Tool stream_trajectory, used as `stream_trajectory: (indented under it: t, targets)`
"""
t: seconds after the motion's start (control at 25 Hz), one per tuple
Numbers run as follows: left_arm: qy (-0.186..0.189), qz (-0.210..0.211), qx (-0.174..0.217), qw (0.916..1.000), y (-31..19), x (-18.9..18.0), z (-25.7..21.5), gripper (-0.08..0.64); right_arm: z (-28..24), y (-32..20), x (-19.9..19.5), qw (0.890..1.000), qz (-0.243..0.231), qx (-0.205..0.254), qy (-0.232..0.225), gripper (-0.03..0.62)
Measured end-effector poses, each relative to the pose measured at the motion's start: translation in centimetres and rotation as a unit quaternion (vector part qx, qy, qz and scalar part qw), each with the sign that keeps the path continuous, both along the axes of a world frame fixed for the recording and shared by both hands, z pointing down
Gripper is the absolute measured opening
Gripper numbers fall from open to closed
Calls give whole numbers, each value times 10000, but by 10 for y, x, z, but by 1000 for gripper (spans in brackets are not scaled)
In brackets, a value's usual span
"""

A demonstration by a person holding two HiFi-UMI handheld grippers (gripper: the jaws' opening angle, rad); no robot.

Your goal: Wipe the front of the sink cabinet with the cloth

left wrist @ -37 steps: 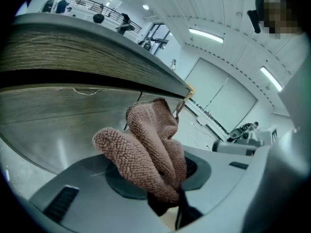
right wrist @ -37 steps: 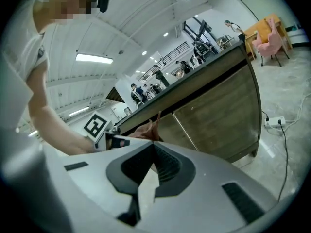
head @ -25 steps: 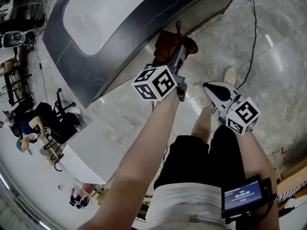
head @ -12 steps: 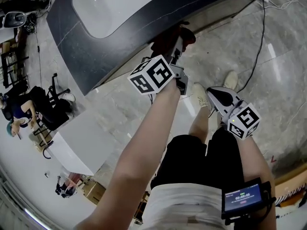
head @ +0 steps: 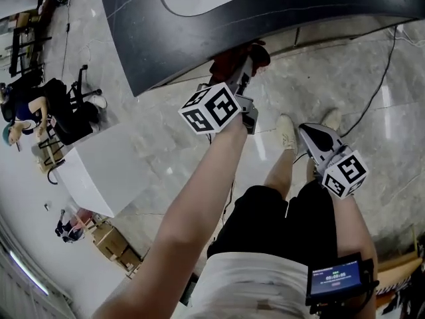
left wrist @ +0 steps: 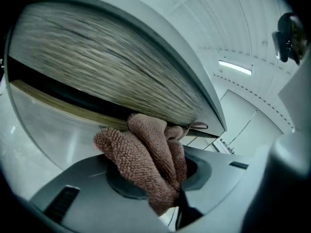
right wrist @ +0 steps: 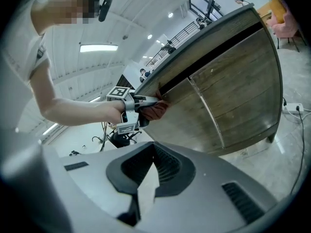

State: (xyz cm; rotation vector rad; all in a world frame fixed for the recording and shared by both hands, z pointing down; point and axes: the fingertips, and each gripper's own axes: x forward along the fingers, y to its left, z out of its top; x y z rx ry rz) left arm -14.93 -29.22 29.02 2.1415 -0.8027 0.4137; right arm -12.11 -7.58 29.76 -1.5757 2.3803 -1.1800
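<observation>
Cloth (left wrist: 146,159), clamped in left hand-held gripper (head: 244,72), presses sink cabinet (right wrist: 228,96) front beneath dark countertop (head: 199,38); right hand-held gripper (head: 307,131) looks closed.

A reddish-brown terry cloth (left wrist: 146,164), bunched into thick folds, is pressed against the grey-brown wood-grain front of the sink cabinet (right wrist: 228,91), touching it high up, just beneath the cabinet's dark horizontal gap.
</observation>
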Motion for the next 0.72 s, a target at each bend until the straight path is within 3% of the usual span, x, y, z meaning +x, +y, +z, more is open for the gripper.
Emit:
stream_trajectory:
  t: [0.32, 0.72]
  targets:
    - [-534, -607, 233, 9965, -22, -99, 7, 112, 4, 3, -23, 9992, -395, -33, -32, 12]
    - [-1147, -1407, 327, 9828, -50, -199, 23, 112, 8, 9, -31, 9983, -586, -59, -53, 12]
